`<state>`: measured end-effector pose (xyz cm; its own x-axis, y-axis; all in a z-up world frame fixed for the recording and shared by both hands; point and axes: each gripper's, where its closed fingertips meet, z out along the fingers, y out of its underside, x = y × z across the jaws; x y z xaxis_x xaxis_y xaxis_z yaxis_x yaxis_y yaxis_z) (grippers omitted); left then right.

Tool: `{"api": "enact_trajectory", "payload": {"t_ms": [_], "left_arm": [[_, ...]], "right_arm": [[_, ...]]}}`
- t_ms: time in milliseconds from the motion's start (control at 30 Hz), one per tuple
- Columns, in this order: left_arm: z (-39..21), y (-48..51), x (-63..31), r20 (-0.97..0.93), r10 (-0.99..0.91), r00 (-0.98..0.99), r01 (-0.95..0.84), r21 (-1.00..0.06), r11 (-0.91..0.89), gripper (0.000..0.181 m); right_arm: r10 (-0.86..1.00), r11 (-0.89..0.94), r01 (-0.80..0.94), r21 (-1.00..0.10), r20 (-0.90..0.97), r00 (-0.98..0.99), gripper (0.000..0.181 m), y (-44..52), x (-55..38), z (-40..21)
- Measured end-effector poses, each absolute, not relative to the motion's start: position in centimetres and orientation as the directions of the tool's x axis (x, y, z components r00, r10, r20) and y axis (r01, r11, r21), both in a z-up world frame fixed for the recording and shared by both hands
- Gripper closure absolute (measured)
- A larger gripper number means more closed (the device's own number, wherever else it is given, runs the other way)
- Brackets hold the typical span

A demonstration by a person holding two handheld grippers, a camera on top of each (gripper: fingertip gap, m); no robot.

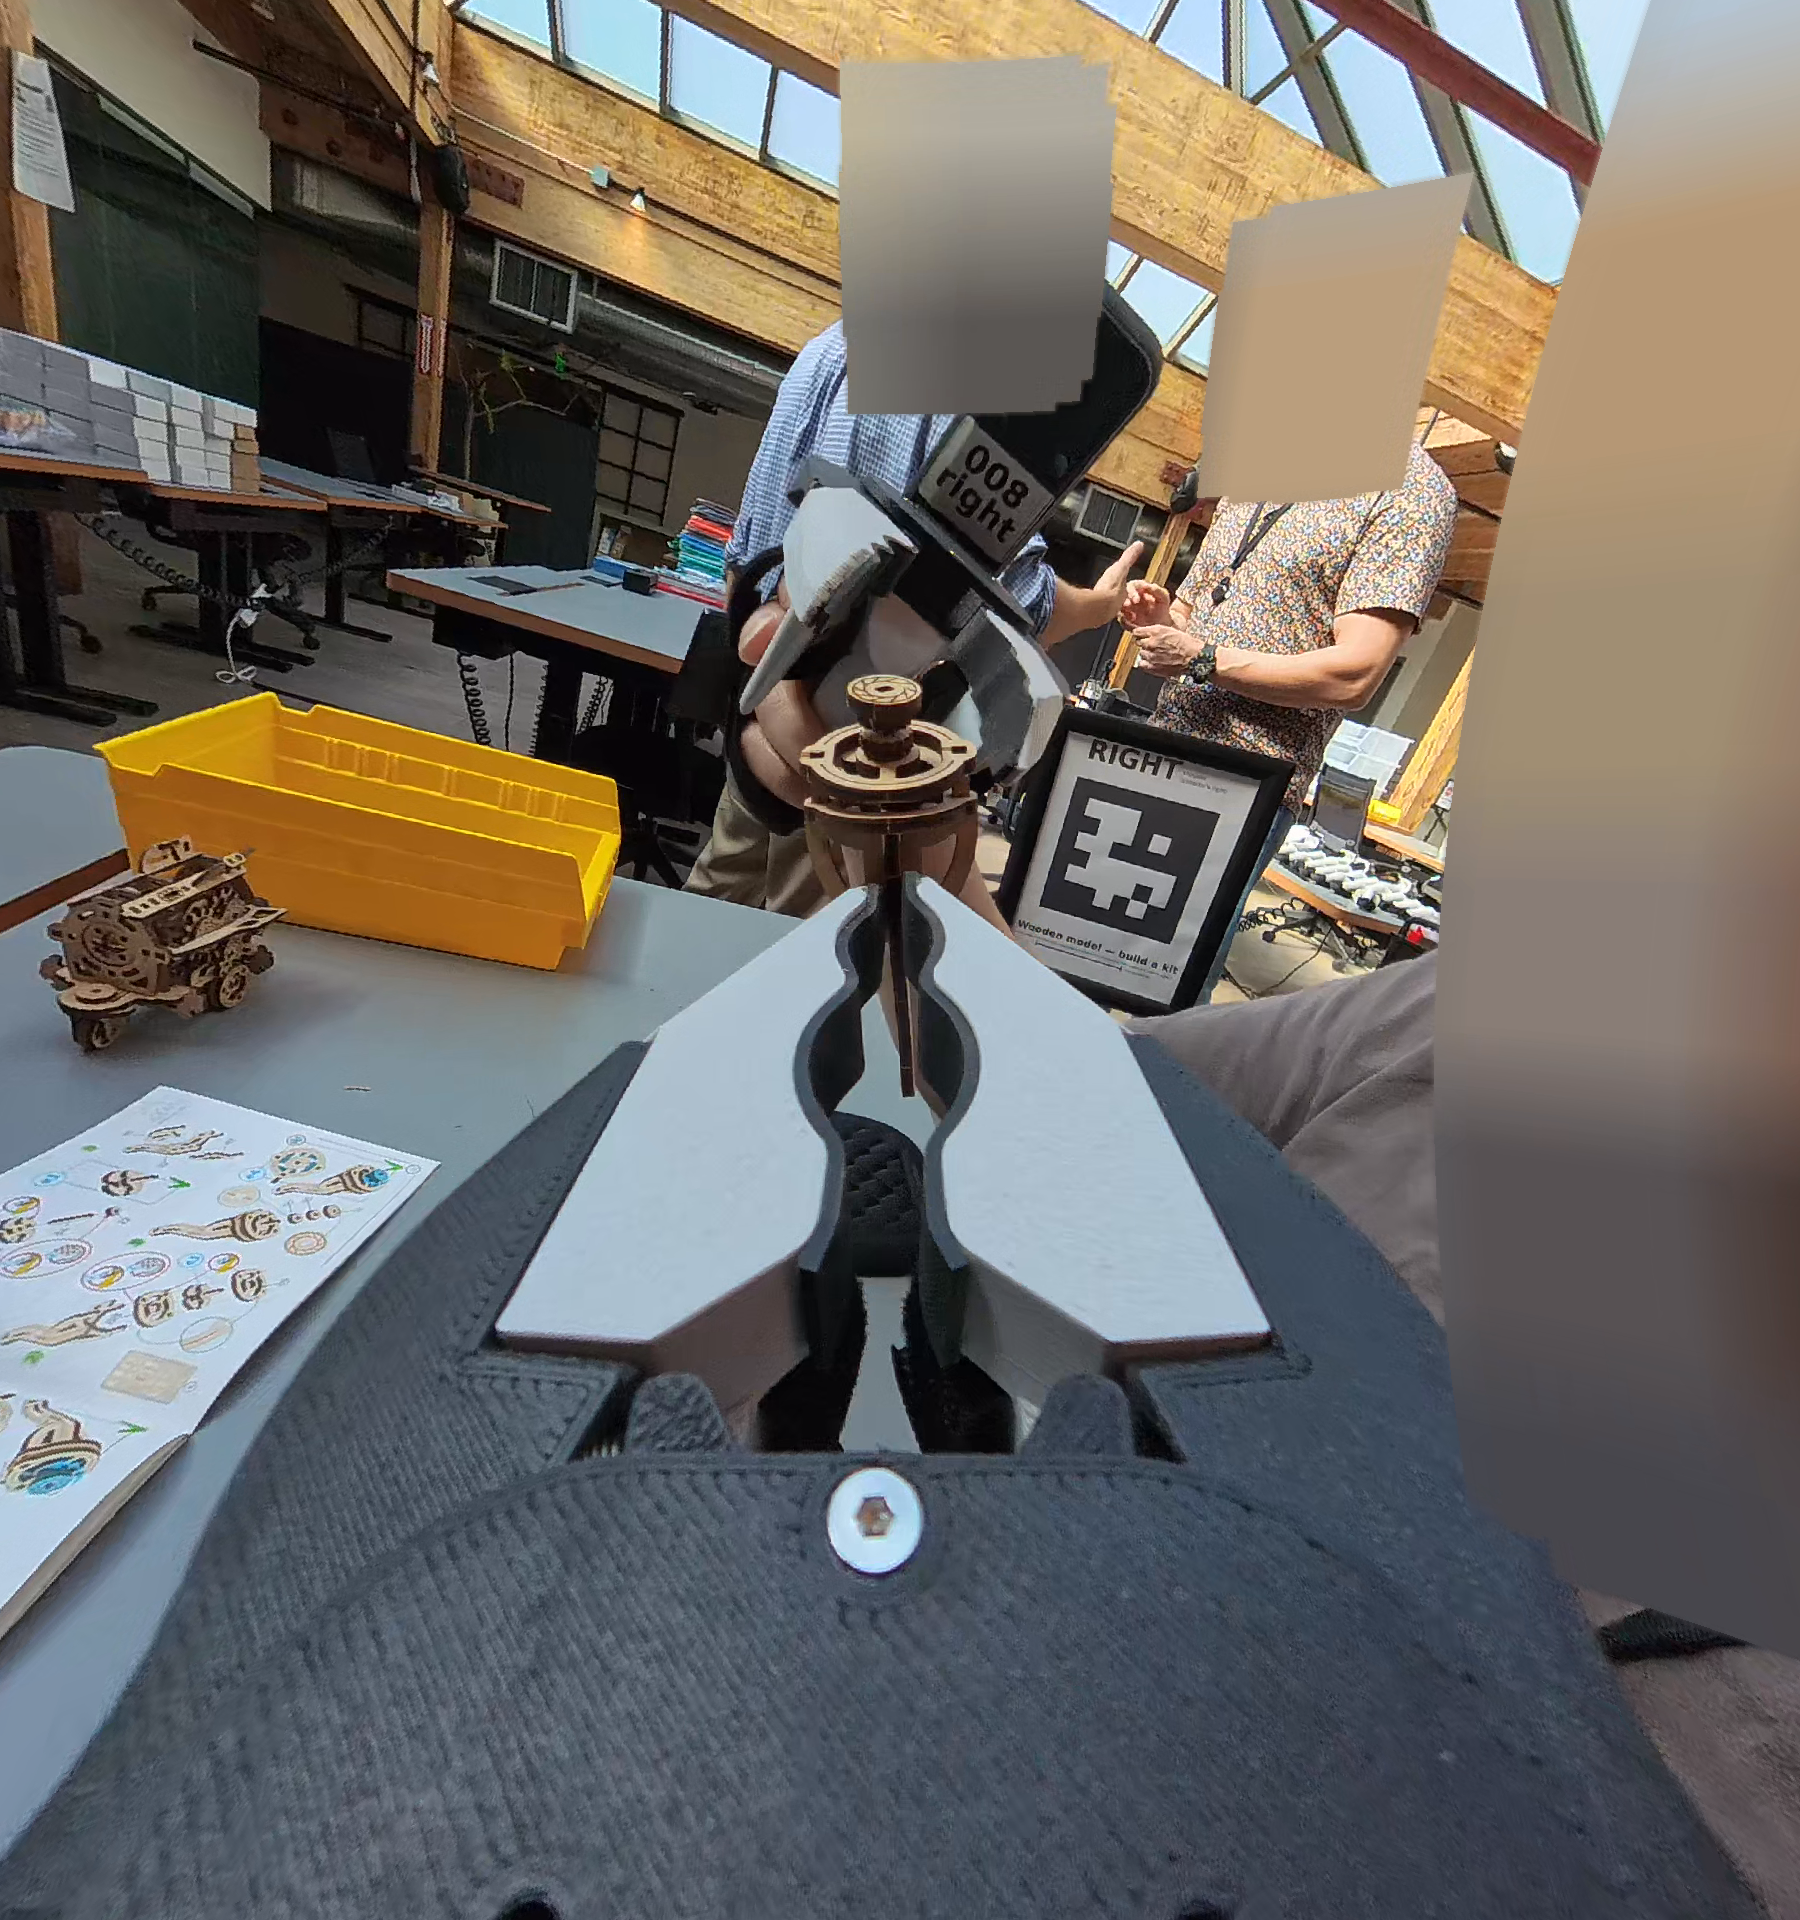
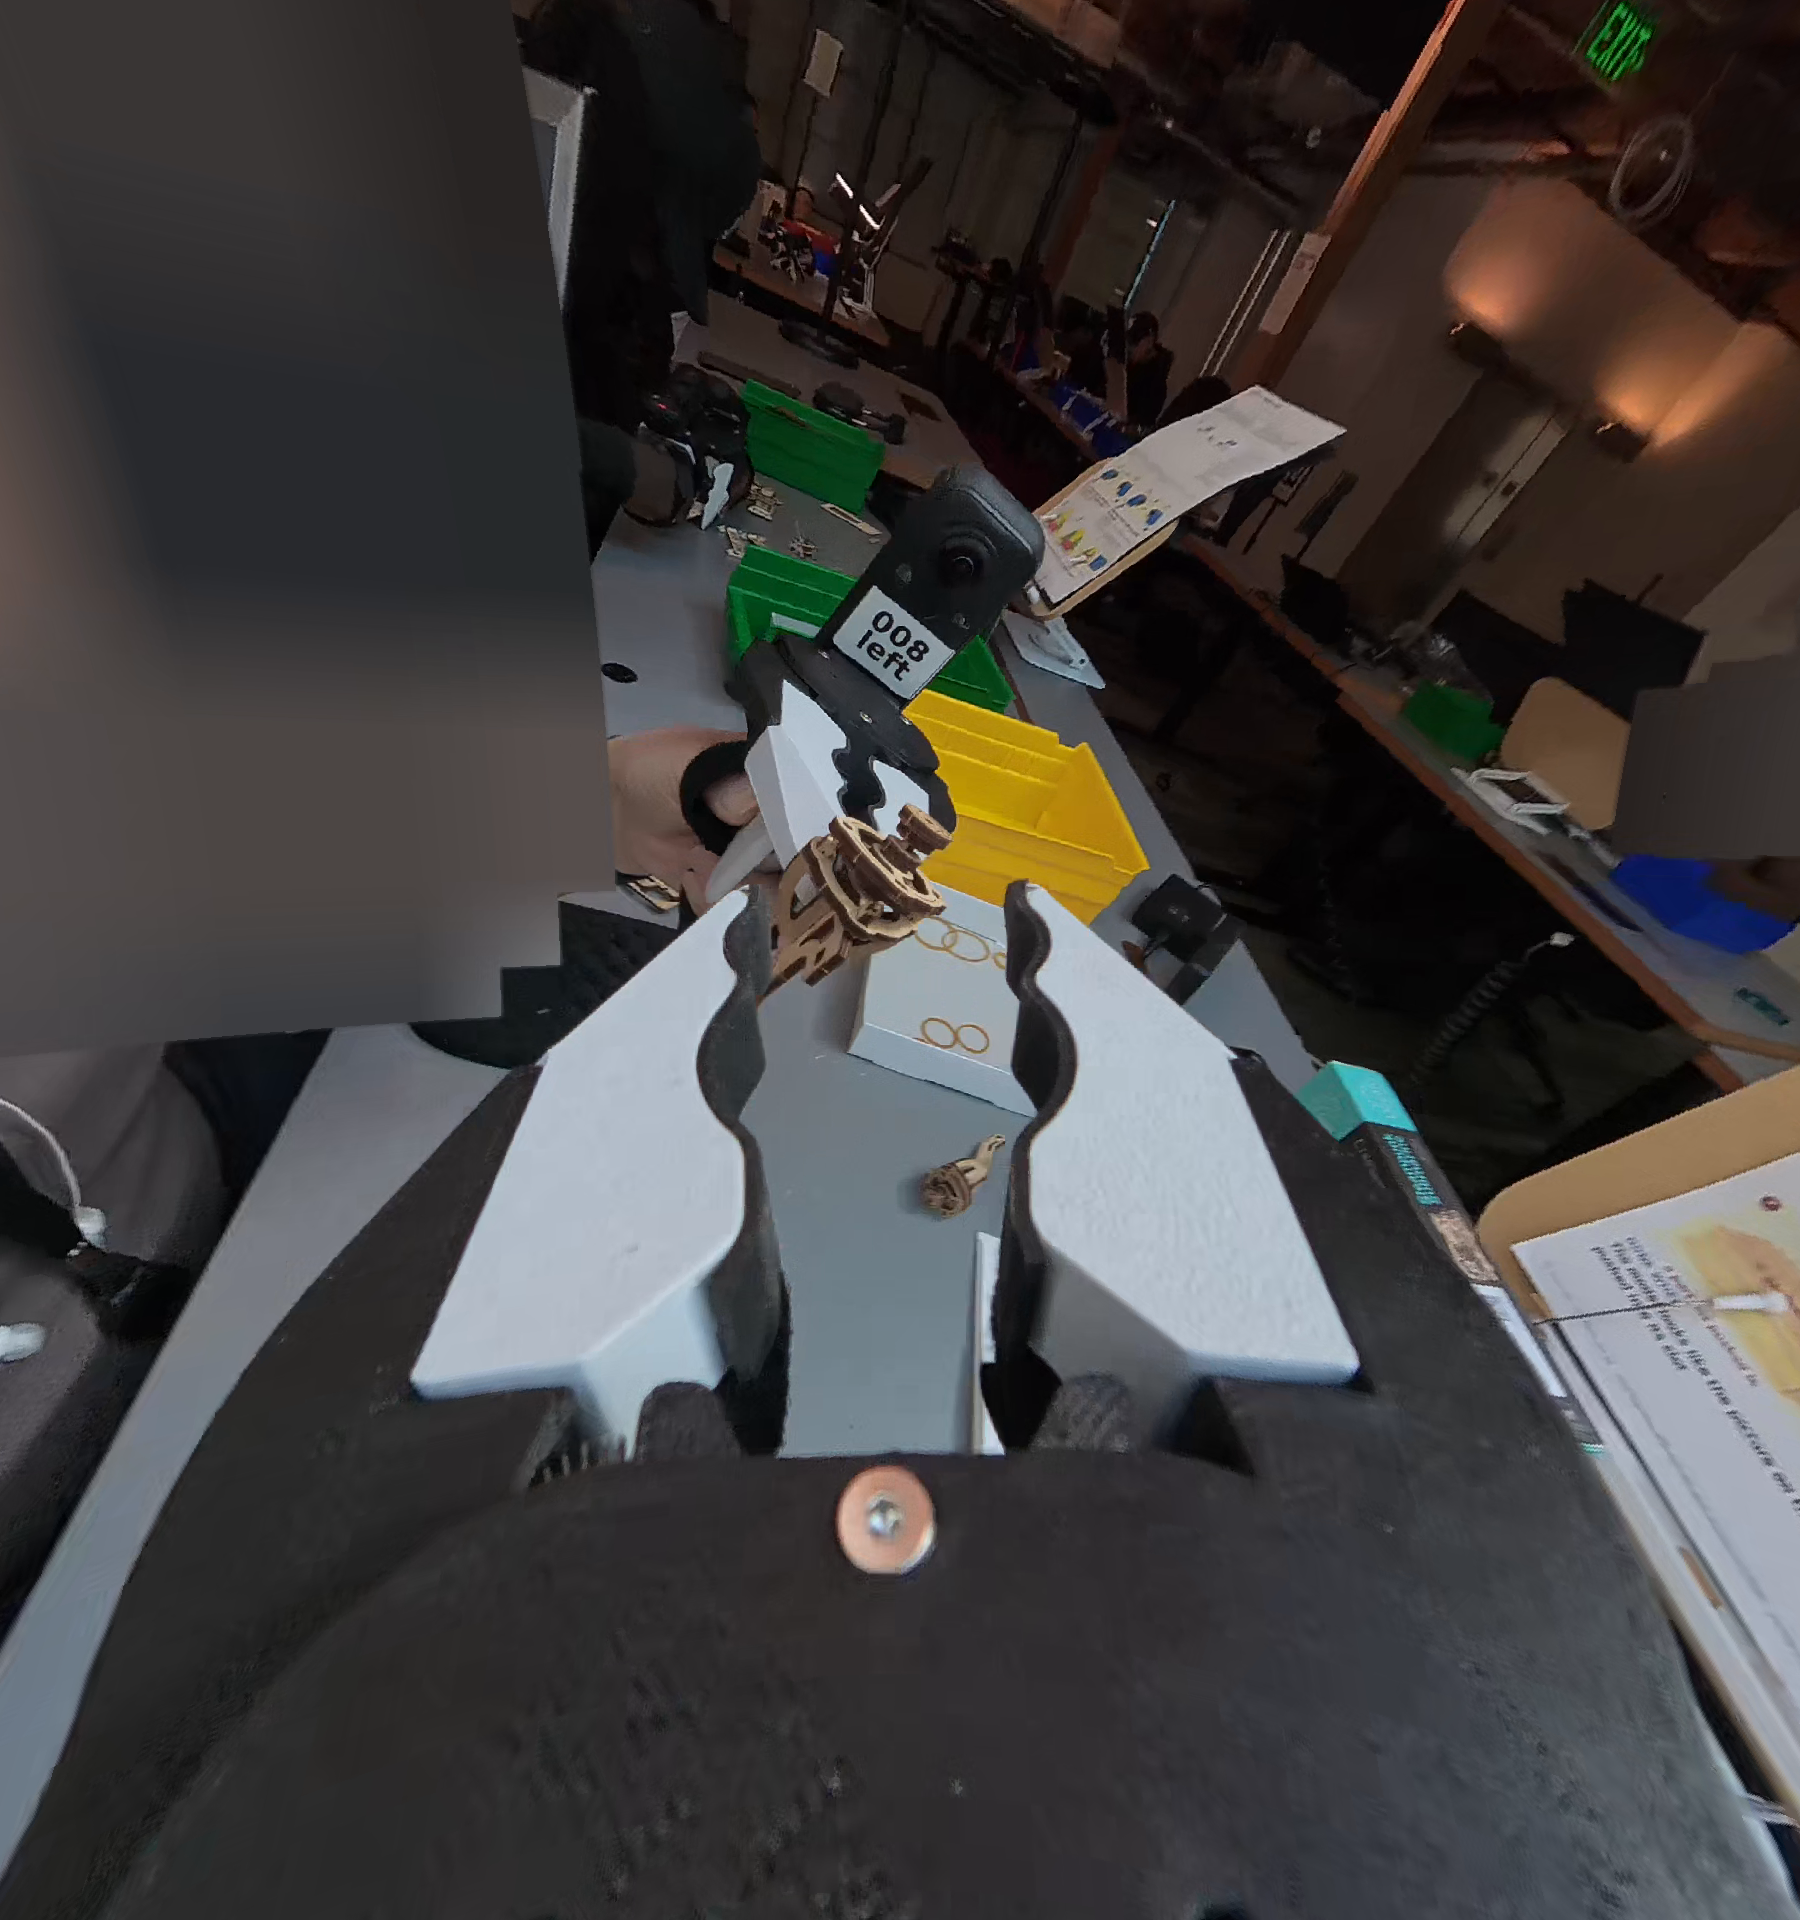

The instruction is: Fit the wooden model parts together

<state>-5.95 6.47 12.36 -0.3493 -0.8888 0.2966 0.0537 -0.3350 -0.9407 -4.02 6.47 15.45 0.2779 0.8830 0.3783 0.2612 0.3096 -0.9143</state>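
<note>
Jaws of the left gripper (image 1: 894,904) pinch a layered wooden spindle assembly (image 1: 880,774) by its flat stem. Right gripper (image 2: 880,925) at twelve o'clock gapes, holding nothing, above the smooth grey table (image 2: 854,1299).

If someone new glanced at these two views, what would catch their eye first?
Most likely the small wooden assembly, held up in the air by the shut jaws of the left gripper, with the right gripper open facing it. Next, the bright yellow bin on the grey table, beside a finished wooden model.
</note>
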Motion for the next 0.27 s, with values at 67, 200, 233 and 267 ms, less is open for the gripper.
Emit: {"api": "enact_trajectory", "payload": {"t_ms": [67,200,233,267], "left_arm": [[12.52,6.15,-6.14,0.313,-0.871,-0.379,0.039,-0.935,-0.353,0.181],[12.59,5.59,-6.38,0.354,-0.829,-0.433,0.002,-0.920,-0.393,0.181],[12.60,5.51,-6.38,0.361,-0.821,-0.442,-0.003,-0.916,-0.401,0.181],[12.62,5.47,-6.35,0.364,-0.816,-0.450,-0.003,-0.914,-0.406,0.181]], "right_arm": [[0.824,0.417,0.303,-0.857,0.497,0.272,0.141,6.09,-4.13,15.10],[0.706,0.581,0.354,-0.733,0.670,0.230,0.155,5.44,-4.36,15.41],[0.689,0.593,0.385,-0.707,0.693,0.212,0.154,5.48,-4.28,15.43],[0.680,0.596,0.417,-0.687,0.707,0.193,0.154,5.53,-4.05,15.45]]}}
